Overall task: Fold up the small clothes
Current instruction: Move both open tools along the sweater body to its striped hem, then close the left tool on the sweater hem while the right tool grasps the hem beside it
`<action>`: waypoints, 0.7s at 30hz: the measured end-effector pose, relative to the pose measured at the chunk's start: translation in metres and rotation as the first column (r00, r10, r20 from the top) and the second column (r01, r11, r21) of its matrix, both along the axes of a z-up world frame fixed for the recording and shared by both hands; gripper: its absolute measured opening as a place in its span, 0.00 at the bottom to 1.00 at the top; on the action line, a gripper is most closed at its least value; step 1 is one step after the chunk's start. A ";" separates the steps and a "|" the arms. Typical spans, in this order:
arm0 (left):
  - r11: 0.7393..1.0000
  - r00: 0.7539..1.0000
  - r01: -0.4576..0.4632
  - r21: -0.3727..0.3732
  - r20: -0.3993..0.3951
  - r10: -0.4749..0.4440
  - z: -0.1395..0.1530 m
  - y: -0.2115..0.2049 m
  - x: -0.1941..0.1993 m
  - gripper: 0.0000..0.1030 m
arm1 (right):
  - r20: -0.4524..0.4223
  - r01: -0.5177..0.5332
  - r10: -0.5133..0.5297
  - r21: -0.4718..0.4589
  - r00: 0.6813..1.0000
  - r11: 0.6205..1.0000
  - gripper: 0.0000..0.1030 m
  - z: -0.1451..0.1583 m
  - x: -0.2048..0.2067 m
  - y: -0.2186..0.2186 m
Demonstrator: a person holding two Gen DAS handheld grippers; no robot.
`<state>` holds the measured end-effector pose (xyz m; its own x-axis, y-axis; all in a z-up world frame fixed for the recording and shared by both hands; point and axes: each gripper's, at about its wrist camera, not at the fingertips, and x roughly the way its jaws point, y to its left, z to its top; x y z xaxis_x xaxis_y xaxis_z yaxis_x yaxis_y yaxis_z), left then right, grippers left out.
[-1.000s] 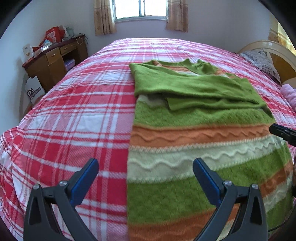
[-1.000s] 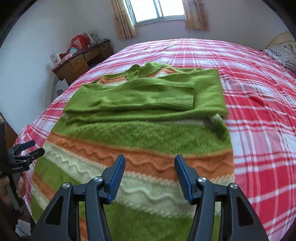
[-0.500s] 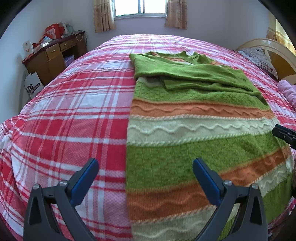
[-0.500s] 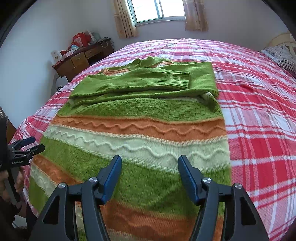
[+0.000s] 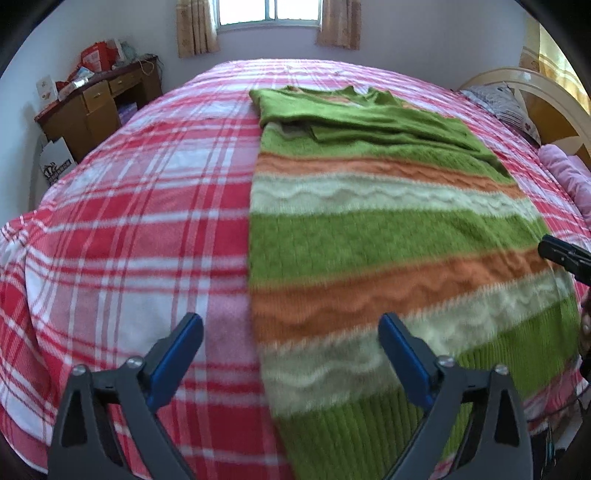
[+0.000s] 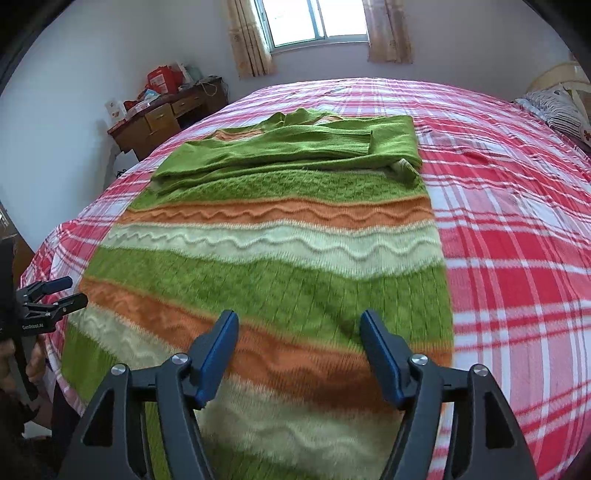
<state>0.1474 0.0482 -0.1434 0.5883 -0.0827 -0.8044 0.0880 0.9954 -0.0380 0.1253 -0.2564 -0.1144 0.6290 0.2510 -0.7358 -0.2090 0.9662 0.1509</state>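
The striped sweater lies flat on the bed, its sleeves folded across the chest. The left hand-held gripper is closing over the sweater's left edge, the right hand-held gripper is opening above the lower stripes — neither grips anything.

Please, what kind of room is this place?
Most likely a home bedroom: a large bed with a red plaid cover, a pillow by its headboard, and a cluttered wooden desk near the curtained window.
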 end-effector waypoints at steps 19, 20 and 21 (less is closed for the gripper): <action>0.976 0.988 0.052 -0.213 -0.135 -0.082 -0.014 0.009 -0.059 0.53 | 0.036 -0.009 0.011 -0.059 0.999 0.998 0.74 -0.006 -0.070 0.001; 0.973 0.987 0.050 -0.227 -0.141 -0.084 -0.015 0.010 -0.059 0.53 | 0.035 -0.011 0.013 -0.060 0.999 0.998 0.74 -0.006 -0.074 0.001; 0.969 0.985 0.042 -0.245 -0.151 -0.081 -0.016 0.010 -0.059 0.53 | 0.032 -0.012 0.014 -0.055 0.999 0.998 0.74 -0.005 -0.076 0.000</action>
